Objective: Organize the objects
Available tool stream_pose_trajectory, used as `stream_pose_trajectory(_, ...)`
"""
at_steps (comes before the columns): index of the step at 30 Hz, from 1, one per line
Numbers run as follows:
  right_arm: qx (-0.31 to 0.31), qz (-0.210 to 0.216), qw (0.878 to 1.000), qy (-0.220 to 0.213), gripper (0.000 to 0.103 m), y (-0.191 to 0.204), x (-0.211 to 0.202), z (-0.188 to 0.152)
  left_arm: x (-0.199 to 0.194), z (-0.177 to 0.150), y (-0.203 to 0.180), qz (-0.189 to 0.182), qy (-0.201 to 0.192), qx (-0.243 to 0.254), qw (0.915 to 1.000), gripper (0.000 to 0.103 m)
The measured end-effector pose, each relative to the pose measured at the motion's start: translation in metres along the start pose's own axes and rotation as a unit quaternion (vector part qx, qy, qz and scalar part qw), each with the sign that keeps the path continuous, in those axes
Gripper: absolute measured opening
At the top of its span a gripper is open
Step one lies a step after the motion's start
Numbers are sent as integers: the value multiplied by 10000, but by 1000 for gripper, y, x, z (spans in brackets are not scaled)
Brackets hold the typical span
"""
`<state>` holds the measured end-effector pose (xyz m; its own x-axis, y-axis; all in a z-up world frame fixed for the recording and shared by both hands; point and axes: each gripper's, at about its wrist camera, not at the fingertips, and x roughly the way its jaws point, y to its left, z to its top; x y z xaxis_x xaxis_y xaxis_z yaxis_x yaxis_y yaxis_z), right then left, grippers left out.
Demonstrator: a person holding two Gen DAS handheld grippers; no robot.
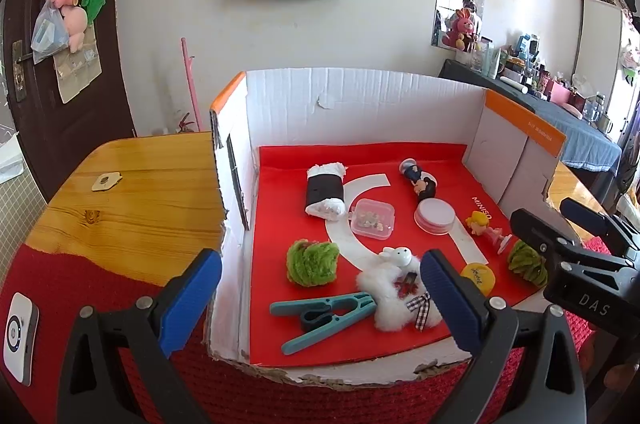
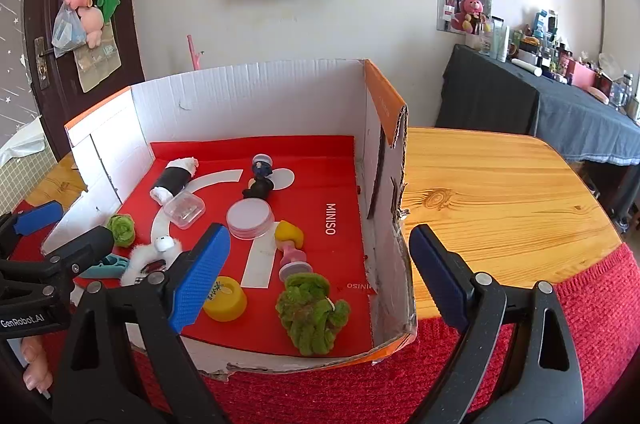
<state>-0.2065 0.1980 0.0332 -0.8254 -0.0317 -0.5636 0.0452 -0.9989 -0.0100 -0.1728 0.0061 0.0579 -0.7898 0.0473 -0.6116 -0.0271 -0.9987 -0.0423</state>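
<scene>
- Sitting on a wooden table (image 2: 500, 191) partly covered by a red knitted cloth (image 2: 400, 376), a white cardboard box (image 1: 360, 103) with orange edges and a cut-down front wall is holding all the small objects on its red liner.
- Hovering at the box's front left corner, the left gripper (image 1: 320, 300) is standing with its blue-padded jaws wide apart and nothing between the pads; its left finger is showing over the cloth outside the box wall, its right finger over the box floor.
- Lying between those two fingers in the left wrist view are a green fuzzy ball (image 1: 312, 262), a teal clothes peg (image 1: 320, 312) and a white fluffy rabbit charm (image 1: 396, 280), the charm just beside the right finger.
- Farther back, a black-and-white roll (image 1: 325, 192), a clear lidded case (image 1: 372, 218), a dark figurine (image 1: 418, 179) and a round pink-rimmed tin (image 1: 435, 216) are resting mid-floor, well apart from both grippers.
- Lying on its side to the right of the tin is a blonde doll figure (image 1: 486, 228).
- Hanging over the front right corner, the right gripper (image 2: 320, 276) is also gaping open and gripping nothing, its jaws straddling the box's right wall.
- Sitting just beside its left finger is a yellow cap (image 2: 226, 298); a second green fuzzy ball (image 2: 312, 312) is lying between the fingers, near the front edge, touching neither pad.
</scene>
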Motion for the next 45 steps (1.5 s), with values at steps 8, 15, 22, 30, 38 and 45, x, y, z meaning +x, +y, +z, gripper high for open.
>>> stream_pose_trajectory(8,-17,-10,10000,0,92,0,0,1,-1,0,1,-11,-25,-11,10000,101)
stream_pose_trajectory(15,-14,-12,10000,8,92,0,0,1,-1,0,1,10,-28,15,10000,101)
stream_pose_trajectory(22,-1,-14,10000,26,94,-1,0,1,-2,-1,1,15,-29,24,10000,101)
stream_pose_trajectory(30,67,-16,10000,66,94,-3,2,0,-3,-1,0,-29,-18,12,10000,101)
stream_pose_trajectory(38,63,-45,9999,92,94,-3,3,1,-4,-1,1,-39,-17,3,10000,101)
stream_pose_trajectory(45,59,-43,9999,97,94,-3,3,1,-4,-1,1,-41,-18,2,10000,101)
